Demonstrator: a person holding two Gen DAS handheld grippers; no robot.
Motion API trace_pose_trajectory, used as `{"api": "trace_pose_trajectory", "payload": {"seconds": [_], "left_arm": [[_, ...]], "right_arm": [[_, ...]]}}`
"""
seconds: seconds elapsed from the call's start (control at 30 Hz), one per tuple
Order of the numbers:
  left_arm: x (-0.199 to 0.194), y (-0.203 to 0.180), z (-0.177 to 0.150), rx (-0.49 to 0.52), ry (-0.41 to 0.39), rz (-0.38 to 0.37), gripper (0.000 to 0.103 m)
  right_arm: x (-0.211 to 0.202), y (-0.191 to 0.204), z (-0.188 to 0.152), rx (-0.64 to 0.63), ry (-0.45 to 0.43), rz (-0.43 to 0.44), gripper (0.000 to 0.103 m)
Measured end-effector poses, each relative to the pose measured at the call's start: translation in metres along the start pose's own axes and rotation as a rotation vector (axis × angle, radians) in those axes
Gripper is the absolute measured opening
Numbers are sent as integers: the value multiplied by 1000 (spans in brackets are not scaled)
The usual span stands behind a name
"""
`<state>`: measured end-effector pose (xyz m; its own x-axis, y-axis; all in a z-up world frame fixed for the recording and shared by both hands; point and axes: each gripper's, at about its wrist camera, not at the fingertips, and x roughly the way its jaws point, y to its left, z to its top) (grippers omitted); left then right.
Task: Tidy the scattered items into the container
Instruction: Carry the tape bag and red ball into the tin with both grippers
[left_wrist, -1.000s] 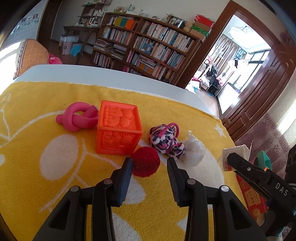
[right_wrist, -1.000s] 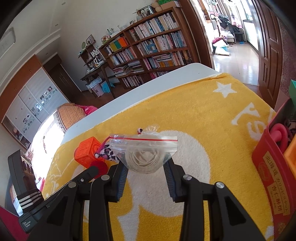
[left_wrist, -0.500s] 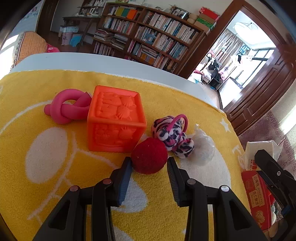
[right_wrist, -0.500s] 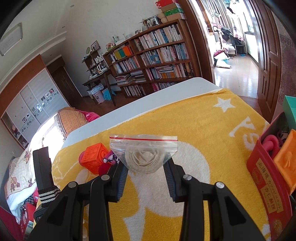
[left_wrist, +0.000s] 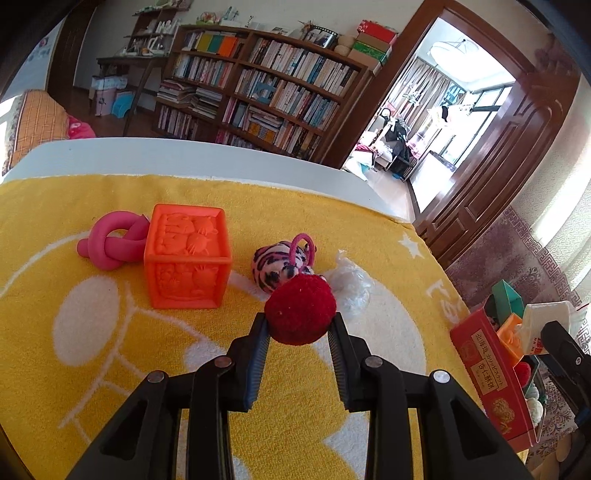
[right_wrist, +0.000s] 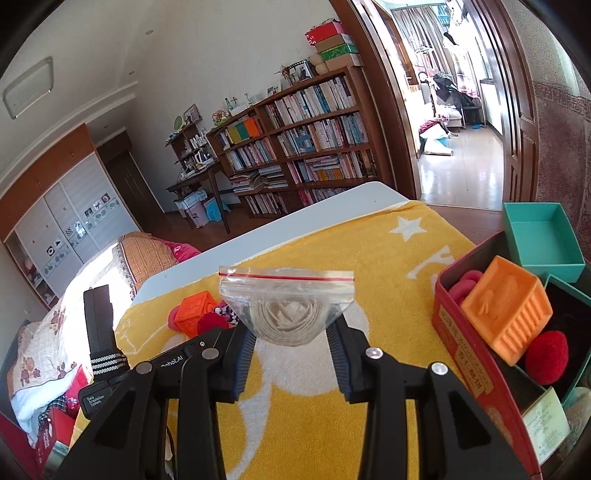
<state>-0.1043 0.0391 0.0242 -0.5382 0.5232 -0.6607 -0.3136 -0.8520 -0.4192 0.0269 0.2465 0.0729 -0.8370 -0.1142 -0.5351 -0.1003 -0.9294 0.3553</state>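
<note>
Since the earlier frames, the red pom-pom ball (left_wrist: 300, 309) has been taken up between the jaws of the left gripper (left_wrist: 298, 332), where a second ago it lay on the yellow towel (left_wrist: 110, 369) ahead of parted jaws; the jaws are now clamped against its two sides, and whether it is lifted clear of the towel cannot be told. Over the same second the right gripper (right_wrist: 291, 341) has been carried toward the red container (right_wrist: 465, 369), which is now seen largely from above at the right of the right wrist view. Its jaws are clenched on a clear zip bag (right_wrist: 286, 306) with a coil of pale cord inside, held above the towel and to the left of the container.

On the towel, spread over the white tabletop (left_wrist: 184, 158), an orange embossed cube (left_wrist: 187, 256) is seen, with a pink knotted tube (left_wrist: 110, 245) touching its left side. Right of the cube a pink striped plush toy (left_wrist: 282, 264) lies just behind the held ball, and a crumpled clear bag (left_wrist: 351, 282) lies beside it.

Inside the container an orange ridged block (right_wrist: 508, 314), a second red pom-pom (right_wrist: 546, 356) and a pink piece (right_wrist: 467, 284) are seen. A teal open box (right_wrist: 543, 236) is set at its far end.
</note>
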Motion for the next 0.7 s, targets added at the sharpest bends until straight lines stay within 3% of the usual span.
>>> {"api": "trace_pose_trajectory", "payload": {"seconds": [0.13, 0.4, 0.57, 0.7], "left_arm": [[-5, -16, -1, 33, -3, -29, 34], [-24, -72, -8, 114, -16, -129, 34], [-29, -114, -16, 165, 5, -205, 34], [-33, -144, -21, 208, 14, -236, 34]], "right_arm": [[-37, -25, 3, -1, -52, -49, 42], [-108, -96, 4, 14, -118, -240, 42], [-127, -127, 3, 21, -112, -322, 42], [-128, -138, 3, 28, -105, -325, 42]]}}
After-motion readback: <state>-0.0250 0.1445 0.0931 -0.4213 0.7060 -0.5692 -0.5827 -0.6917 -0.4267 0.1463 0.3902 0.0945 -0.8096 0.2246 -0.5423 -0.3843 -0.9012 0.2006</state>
